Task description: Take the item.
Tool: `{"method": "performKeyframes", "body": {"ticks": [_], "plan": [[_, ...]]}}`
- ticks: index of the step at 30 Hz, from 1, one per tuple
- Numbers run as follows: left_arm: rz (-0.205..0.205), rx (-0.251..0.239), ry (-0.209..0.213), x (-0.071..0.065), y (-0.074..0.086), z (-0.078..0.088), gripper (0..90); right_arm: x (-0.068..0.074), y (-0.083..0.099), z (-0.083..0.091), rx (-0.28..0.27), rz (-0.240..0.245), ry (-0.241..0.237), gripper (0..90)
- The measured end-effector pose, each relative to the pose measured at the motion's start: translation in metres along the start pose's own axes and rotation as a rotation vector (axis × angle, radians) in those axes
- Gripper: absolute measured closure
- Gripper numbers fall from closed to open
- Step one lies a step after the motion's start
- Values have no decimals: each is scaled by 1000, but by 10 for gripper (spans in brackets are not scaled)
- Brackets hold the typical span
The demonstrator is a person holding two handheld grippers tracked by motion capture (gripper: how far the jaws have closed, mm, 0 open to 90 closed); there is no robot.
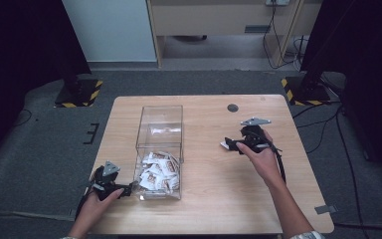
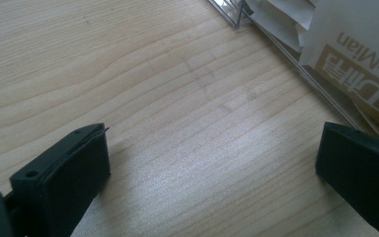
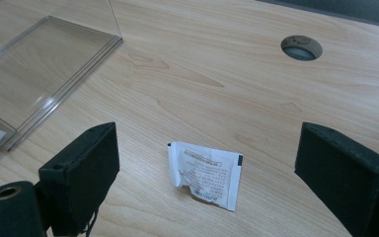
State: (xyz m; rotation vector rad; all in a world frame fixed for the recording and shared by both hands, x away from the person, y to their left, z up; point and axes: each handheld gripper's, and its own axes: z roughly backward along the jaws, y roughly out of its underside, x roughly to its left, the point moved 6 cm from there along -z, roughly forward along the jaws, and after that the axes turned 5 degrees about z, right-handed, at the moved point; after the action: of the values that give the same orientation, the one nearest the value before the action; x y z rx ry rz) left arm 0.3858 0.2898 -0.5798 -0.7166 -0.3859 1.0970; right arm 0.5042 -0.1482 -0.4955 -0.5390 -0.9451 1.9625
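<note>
Black jaws of right gripper (image 3: 205, 182) spread wide over bare wood, gripping nothing. Between them, flat on table (image 3: 217, 64), untouched: one small white sachet (image 3: 206, 175), printed side up, long axis running across from jaw to jaw, torn edge nearest. Left gripper (image 2: 212, 163) likewise wide apart and empty, just beside clear box (image 2: 296, 59) of sachets.

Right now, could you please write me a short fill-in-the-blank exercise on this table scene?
1. The single white sachet lies on the wooden table between the ____ fingers of the right gripper.
2. The other sachets are piled inside a clear ____.
3. The left gripper rests beside that pile with ____ between its fingers.

Missing words: open; box; nothing
</note>
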Motion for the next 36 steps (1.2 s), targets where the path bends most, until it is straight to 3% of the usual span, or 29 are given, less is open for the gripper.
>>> {"method": "performKeyframes", "body": {"ticks": [9,15,25,36], "plan": [[0,0,0,0,0,0,0,7,-6,23,-50,15,-18,88],[0,0,0,0,0,0,0,12,0,39,-63,29,-15,84],[0,0,0,0,0,0,0,18,33,58,-49,38,-15,79],[0,0,-1,0,0,0,0,27,71,57,-12,37,-28,77]]}}
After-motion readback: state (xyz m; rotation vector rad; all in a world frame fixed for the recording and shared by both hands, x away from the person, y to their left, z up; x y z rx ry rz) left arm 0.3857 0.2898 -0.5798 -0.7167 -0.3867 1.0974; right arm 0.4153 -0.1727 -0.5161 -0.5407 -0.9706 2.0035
